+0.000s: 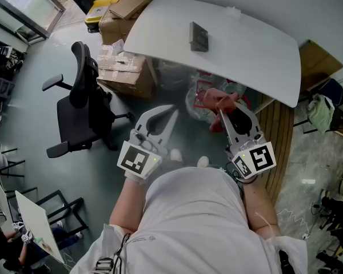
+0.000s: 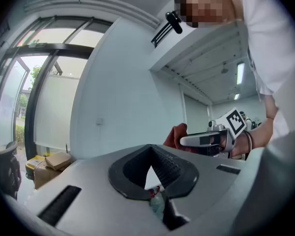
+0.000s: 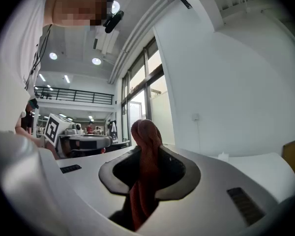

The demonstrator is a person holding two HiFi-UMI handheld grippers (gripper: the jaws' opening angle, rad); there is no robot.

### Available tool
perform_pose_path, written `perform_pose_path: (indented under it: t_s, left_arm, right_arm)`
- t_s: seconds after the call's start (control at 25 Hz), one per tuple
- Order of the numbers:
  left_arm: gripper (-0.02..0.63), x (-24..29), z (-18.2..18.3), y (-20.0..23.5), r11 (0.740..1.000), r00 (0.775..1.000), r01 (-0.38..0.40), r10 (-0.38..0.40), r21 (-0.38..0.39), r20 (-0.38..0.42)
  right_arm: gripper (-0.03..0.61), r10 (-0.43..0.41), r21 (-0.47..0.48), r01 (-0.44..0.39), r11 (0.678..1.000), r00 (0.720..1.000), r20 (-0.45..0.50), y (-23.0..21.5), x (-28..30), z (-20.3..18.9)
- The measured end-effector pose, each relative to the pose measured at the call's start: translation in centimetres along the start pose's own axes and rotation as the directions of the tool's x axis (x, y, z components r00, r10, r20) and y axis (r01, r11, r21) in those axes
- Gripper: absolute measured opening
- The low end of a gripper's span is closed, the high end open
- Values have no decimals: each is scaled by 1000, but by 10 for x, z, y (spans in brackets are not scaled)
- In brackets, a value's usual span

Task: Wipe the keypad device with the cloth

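Head view: the keypad device (image 1: 198, 37) lies on the white tabletop (image 1: 257, 50) at upper centre. Lower, at centre right, the right gripper (image 1: 223, 113) pinches a red cloth (image 1: 216, 99).

Left gripper view: the left gripper (image 2: 150, 147) has its tips together, empty.

Right gripper view: the cloth stands clamped at frame centre.

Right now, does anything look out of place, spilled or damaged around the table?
Nothing stands out. The keypad device lies flat on the white table, with nothing spilled near it. The red cloth is bunched in the right tool; the left tool is shut and empty.
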State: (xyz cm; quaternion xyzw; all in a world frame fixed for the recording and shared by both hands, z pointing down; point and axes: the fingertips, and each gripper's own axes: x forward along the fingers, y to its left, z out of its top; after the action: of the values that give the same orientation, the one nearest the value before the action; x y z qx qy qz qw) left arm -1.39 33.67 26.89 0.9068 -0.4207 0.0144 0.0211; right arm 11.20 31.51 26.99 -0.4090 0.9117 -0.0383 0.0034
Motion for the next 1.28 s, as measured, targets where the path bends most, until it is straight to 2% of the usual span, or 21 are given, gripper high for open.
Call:
perform_pose_path:
  t_s: [0.28,0.4,0.52,0.72,1.0,1.28]
  left_arm:
    - [11,-16,-7,30,1000,1000,2,-2,-1,-3]
    - [11,-23,-11,46,1000,1000,11,-11,0,-3]
    - [11,-29,-19,63,1000,1000,19,-19,-14,-10]
    - [11,-32,-35,91,999,999,18,-19,-39,-32]
    - [11,0,-45,118,999,998,5,-8,-51,-60]
    - [11,58,-40,144,998,996,-45,42,-33,-82]
  right_arm:
    - [89,-21,-7,21,1000,1000,-23,16,26,-9]
    - [91,-44,20,44,999,999,-19,20,39,-12]
    - [91,-71,66,72,995,997,-9,18,49,-15]
    - [91,-123,51,125,991,992,-39,8,64,-23]
    - [91,-134,52,137,989,989,-56,-32,101,-23]
    - [91,-50,69,55,996,996,-68,-88,148,-22]
